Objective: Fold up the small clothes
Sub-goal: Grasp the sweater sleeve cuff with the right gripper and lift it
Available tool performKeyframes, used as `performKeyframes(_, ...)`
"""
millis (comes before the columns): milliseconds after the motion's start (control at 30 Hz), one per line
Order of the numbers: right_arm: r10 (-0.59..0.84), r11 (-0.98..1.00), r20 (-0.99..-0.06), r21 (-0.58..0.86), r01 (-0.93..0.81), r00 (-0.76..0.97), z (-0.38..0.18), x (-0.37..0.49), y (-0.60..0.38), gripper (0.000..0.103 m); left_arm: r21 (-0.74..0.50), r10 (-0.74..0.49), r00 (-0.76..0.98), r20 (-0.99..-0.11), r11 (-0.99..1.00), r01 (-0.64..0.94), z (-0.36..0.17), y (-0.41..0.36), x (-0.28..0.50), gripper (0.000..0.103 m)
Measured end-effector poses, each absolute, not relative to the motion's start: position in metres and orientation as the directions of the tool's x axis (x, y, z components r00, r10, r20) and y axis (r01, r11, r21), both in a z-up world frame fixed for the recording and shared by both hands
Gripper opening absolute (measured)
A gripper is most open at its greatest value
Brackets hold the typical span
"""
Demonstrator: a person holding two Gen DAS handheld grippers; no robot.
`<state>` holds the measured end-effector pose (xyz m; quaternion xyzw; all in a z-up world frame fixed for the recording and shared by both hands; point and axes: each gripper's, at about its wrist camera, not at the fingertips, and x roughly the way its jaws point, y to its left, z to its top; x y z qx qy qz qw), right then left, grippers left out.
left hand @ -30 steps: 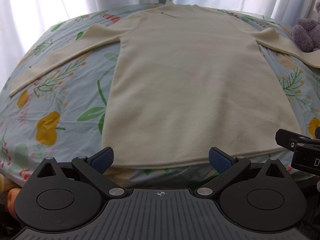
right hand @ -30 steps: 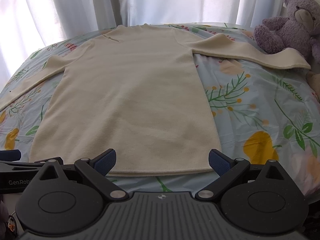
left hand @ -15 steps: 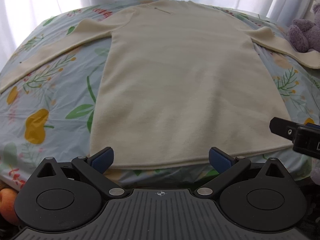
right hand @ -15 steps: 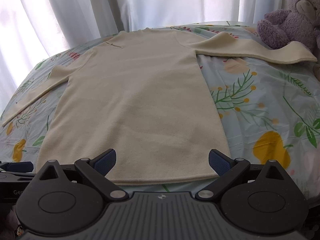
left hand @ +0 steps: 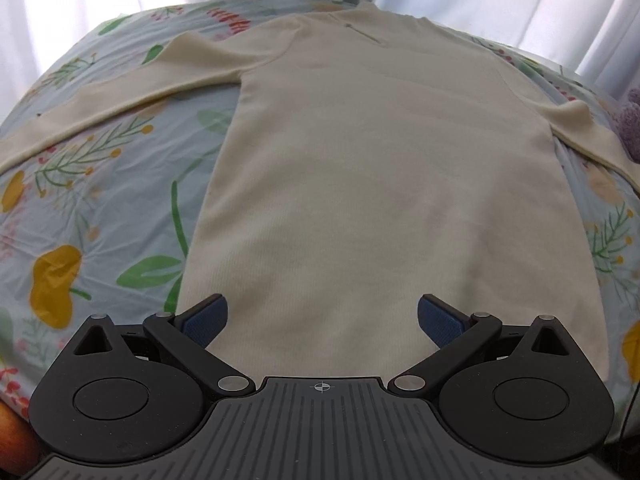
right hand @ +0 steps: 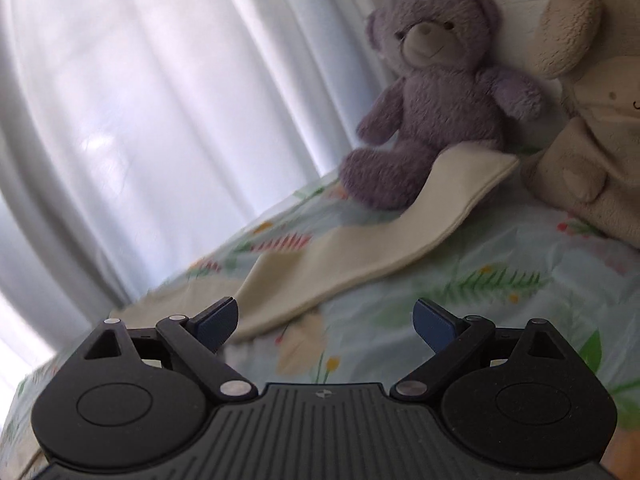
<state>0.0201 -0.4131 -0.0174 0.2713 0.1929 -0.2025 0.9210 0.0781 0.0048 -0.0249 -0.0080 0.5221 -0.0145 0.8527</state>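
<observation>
A cream long-sleeved sweater lies flat, front up, on the floral bedsheet, both sleeves spread out. My left gripper is open and empty, over the sweater's lower body near the hem. My right gripper is open and empty, low over the sheet, pointing at the sweater's right sleeve, whose cuff lies against the purple teddy bear. The sleeve's near end lies just beyond the left fingertip.
A beige plush rabbit sits to the right of the teddy. White curtains hang behind the bed. An orange round thing shows at the left view's lower left corner.
My right gripper has swung right and forward, from facing the sweater's body to facing the right sleeve and the plush toys. My left gripper has moved forward over the hem.
</observation>
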Motion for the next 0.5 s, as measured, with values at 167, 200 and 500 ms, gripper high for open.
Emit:
performKeyframes(167,-0.375,0.705,-0.464,0.418,0.572,0.802,-0.041,0.064,-0.493,0.087,-0.017,0.007,0.423,-0.906,0.998,-0.053,-0.043,0.003,0.11,0.103)
performKeyframes(200,-0.388,0.682,-0.491,0.416,0.602,0.78,-0.048,0.074,-0.506,0.079,-0.018,0.011,0.414,-0.91,0.998,-0.066,-0.047,0.002,0.116,0.103)
performKeyframes(500,-0.359,0.544,-0.611,0.477,0.69,0.706,-0.103,0.113,-0.575,0.047,0.009,0.037,0.388,-0.921,0.997,-0.073,-0.063,-0.006,0.134,0.103)
